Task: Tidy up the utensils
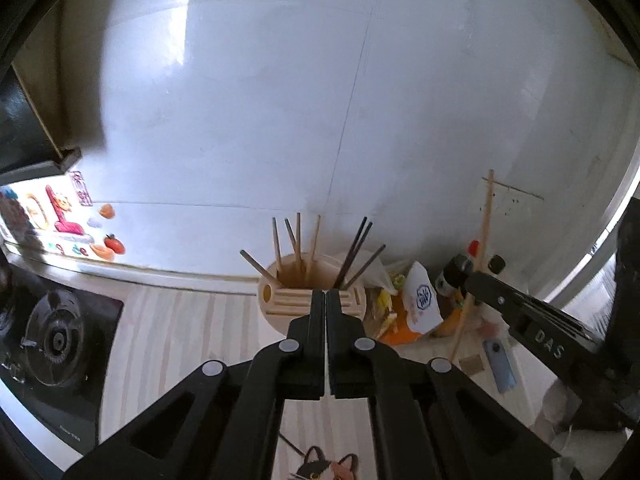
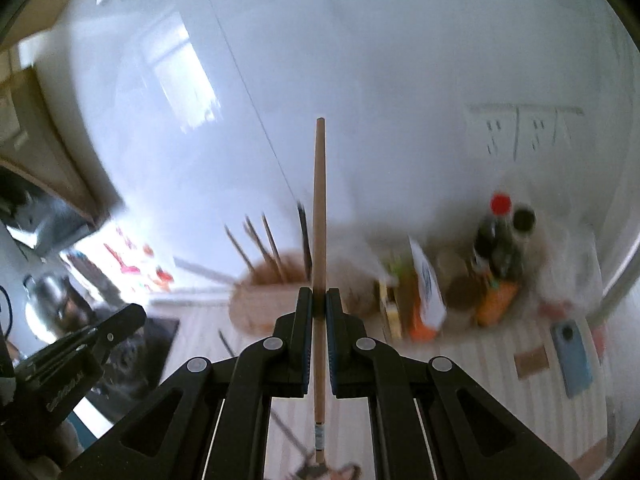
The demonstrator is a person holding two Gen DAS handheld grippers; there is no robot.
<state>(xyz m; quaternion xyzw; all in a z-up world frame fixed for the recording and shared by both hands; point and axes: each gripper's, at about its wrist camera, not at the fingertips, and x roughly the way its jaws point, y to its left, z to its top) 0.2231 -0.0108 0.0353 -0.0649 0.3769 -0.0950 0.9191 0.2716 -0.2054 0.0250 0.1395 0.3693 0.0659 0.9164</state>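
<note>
The right gripper is holding a single wooden chopstick, its jaws clamped on the shaft well below the middle, so most of the stick is poking up and forward, with a short tail hanging below. The left gripper is carrying nothing, its jaws pressed together. Both are hanging above the striped surface, facing the round wooden holder by the wall, where pale and dark chopsticks are already fanning out of the slots.

What is worrying me is that long free end: with such a low grip the stick is likely pivoting easily between the pads, so any quick swing could be tilting it off line. Coming down at the holder, it could be knocking the sticks leaning there or missing the opening and tipping the holder. The bottles and packets just beside the holder are standing close enough to get clipped. The right view is blurred, so I cannot tell which slot is free
</note>
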